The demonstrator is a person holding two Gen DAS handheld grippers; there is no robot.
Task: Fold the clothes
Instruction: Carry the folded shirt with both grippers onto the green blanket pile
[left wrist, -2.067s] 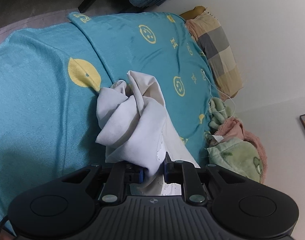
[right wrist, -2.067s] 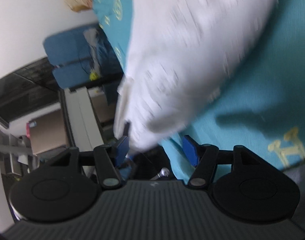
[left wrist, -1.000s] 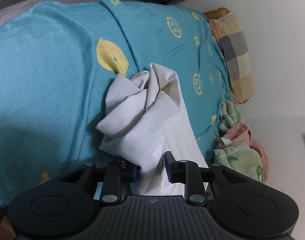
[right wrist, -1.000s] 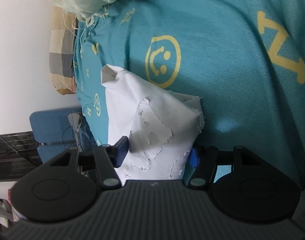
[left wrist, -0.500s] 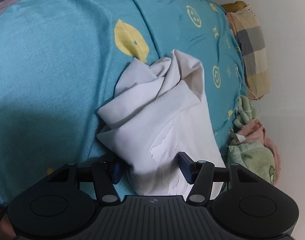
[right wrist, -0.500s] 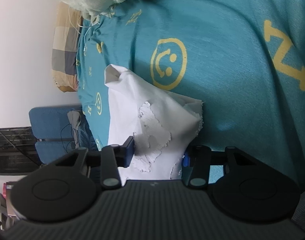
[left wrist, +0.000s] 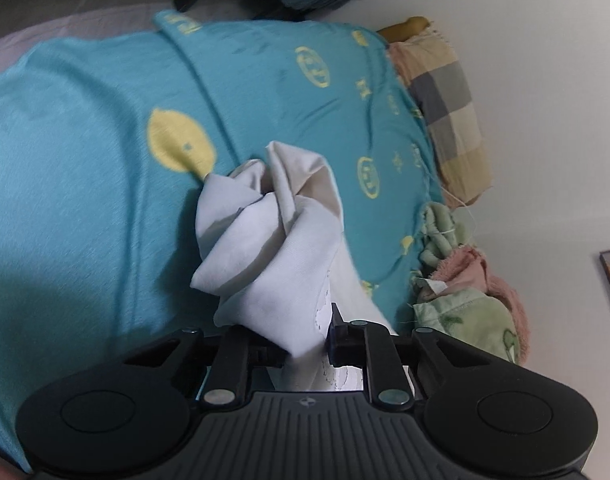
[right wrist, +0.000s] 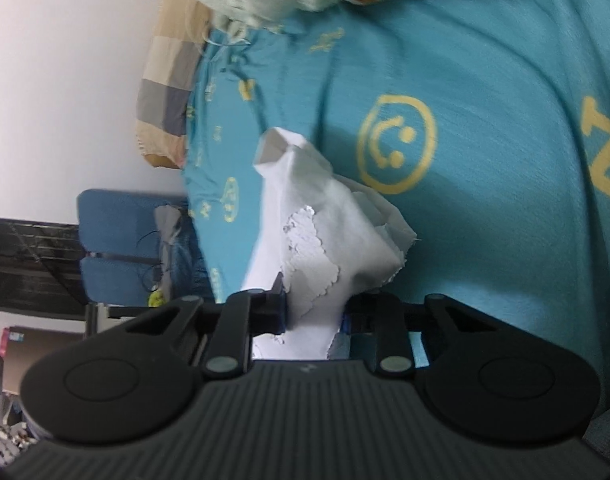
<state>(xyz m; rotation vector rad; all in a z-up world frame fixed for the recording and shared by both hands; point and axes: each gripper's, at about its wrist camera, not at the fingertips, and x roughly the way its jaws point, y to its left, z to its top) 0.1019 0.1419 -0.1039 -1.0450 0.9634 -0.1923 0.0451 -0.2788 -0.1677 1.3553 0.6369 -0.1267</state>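
A crumpled white garment (left wrist: 265, 248) with a cracked print hangs bunched over a teal bedspread (left wrist: 85, 168) with yellow smiley marks. My left gripper (left wrist: 305, 340) is shut on one part of the garment, whose folds spill forward from the jaws. In the right wrist view the same white garment (right wrist: 325, 240) is pinched in my right gripper (right wrist: 313, 312), which is shut on it, and the cloth rises to a peak above the teal bedspread (right wrist: 485, 80).
A checked pillow (left wrist: 445, 108) lies at the bed's far side by a white wall. A green and pink plush heap (left wrist: 465, 292) sits at the right. A blue chair (right wrist: 117, 240) with clutter stands beyond the bed's edge.
Both grippers closed on the white garment: the left was open half a second ago and is now shut, the right narrowed onto the cloth. The garment is lifted and more bunched.
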